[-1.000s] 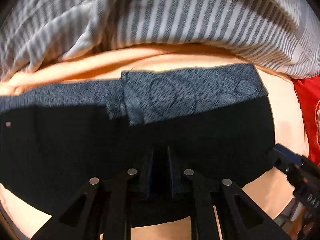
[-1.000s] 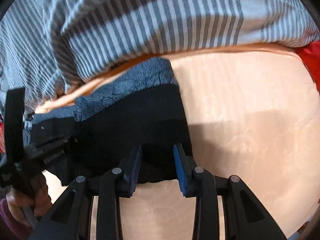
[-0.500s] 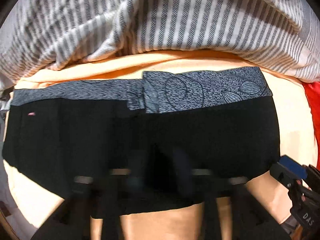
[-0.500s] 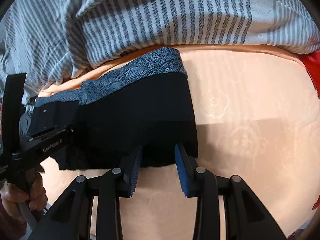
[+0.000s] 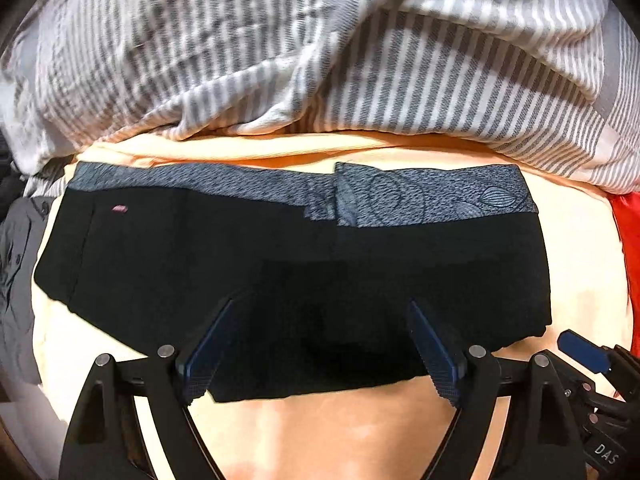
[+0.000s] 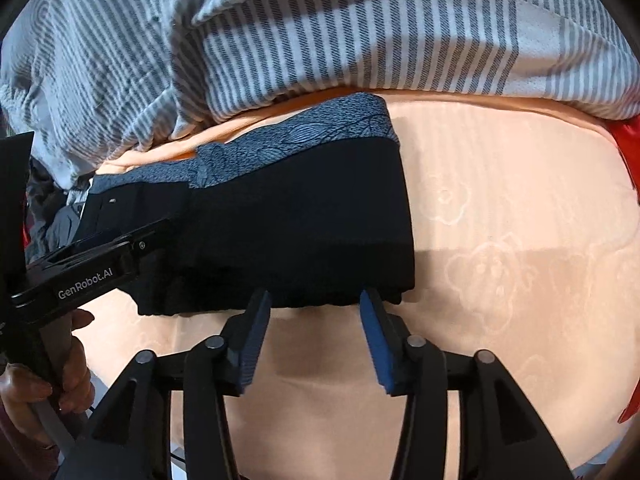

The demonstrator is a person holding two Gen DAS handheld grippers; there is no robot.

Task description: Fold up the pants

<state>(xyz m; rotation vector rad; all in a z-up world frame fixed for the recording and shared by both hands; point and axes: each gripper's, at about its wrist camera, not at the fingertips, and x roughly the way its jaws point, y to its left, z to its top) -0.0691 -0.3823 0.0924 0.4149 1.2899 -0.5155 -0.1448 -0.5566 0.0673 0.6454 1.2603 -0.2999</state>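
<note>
The black pants, with a grey patterned waistband on the far side, lie folded into a flat band on the peach bed sheet. My left gripper hovers over their near edge. Its jaws are wide apart and still opening, and the pads touch no cloth. My right gripper is at the near edge of the pants, close to their right end. Its jaws are opening and the blue pads press on nothing. The right gripper's blue tip shows at the lower right of the left wrist view.
A grey-and-white striped duvet is bunched just beyond the waistband. Red cloth lies at the right edge, and a dark grey garment at the left. A hand holds the left gripper's black frame. Bare sheet stretches to the right of the pants.
The left gripper went from shut on the black cloth to wide open and rose, so more of the pants shows. The right jaws spread and drew back to the pants' near edge.
</note>
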